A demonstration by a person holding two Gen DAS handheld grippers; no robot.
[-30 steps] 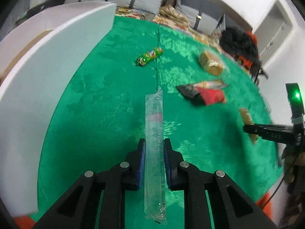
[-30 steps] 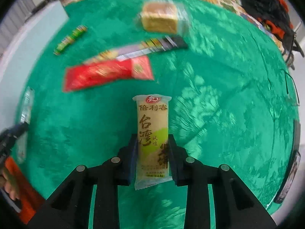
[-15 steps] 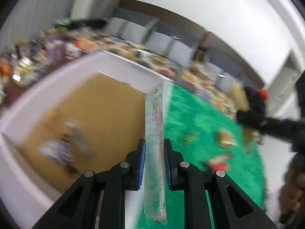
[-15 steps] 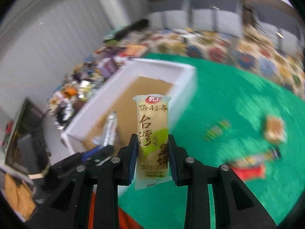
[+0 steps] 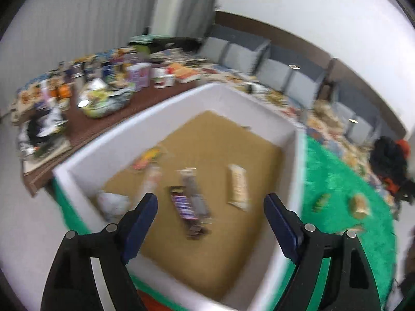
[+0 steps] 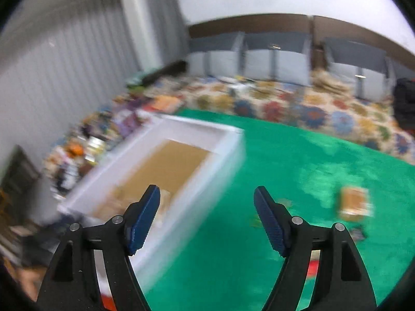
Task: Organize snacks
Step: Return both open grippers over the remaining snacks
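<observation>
My left gripper (image 5: pixel 210 199) hangs over the white box (image 5: pixel 259 111), its jaws opening wide with nothing between them. On the box's brown floor lie a cream pack (image 5: pixel 237 190), a dark purple pack (image 5: pixel 184 204), a blurred clear tube (image 5: pixel 151 178), a pink-yellow pack (image 5: pixel 146 158) and a white bag (image 5: pixel 112 202). My right gripper (image 6: pixel 207 190) is above the box's (image 6: pixel 228 155) near wall and the green cloth (image 6: pixel 285 160), jaws opening and empty. On the cloth lie a bread pack (image 6: pixel 354 203) and a green candy tube (image 5: pixel 320 202).
A brown table (image 5: pixel 85 127) crowded with cups, bags and packets stands behind the box. Grey sofa cushions (image 6: pixel 285 59) and a patterned rug (image 6: pixel 298 106) lie beyond the cloth. A black and orange heap (image 5: pixel 389 160) sits at the cloth's far right. A red pack (image 6: pixel 312 267) shows behind my right finger.
Both views swung from the green cloth up to the white box. The left jaws let go of the clear tube and the right jaws let go of the yellow-green pack; both now stand wide.
</observation>
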